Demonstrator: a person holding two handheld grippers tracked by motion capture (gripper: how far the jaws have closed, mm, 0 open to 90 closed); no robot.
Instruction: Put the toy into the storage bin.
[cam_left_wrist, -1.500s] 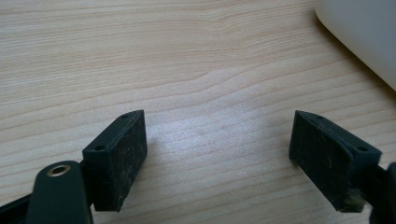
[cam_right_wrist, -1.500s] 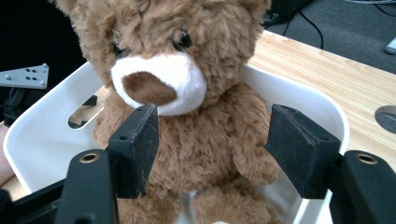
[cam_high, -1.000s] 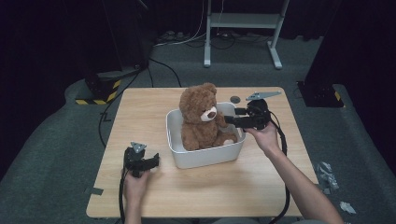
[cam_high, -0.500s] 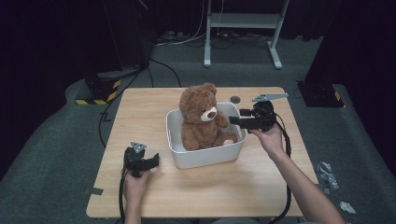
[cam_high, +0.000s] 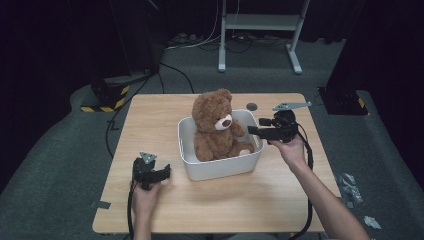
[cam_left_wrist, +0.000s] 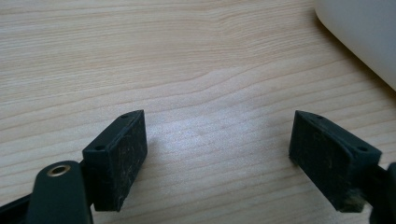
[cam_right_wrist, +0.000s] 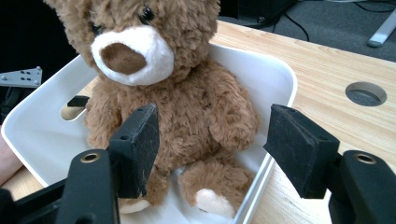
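1. The left gripper (cam_high: 161, 173) rests low on the wooden table (cam_high: 150, 125), near the front left corner. In the left gripper view its jaws stand wide apart with only bare wood between them. It holds nothing. The white bin (cam_left_wrist: 369, 37) shows at the upper right of that view, so the bin lies ahead and to the right of this gripper, well apart from it.

2. The teddy bear (cam_high: 216, 125) sits upright in the white bin in the middle of the table. Its long axis is vertical, head up, and its muzzle points toward the right side.

3. The right gripper (cam_high: 252, 130) hovers at the right rim of the bin, level and pointing left at the bear. Its jaws are open and grip nothing. In the right gripper view the bear's arm and belly (cam_right_wrist: 205, 116) lie straight ahead between the two pads (cam_right_wrist: 140, 149), close but not touching.

4. I judge the right hand is much nearer, so the grasp belongs to it: the bear lies directly in front, and a short advance to the left should bring the jaws around the body.
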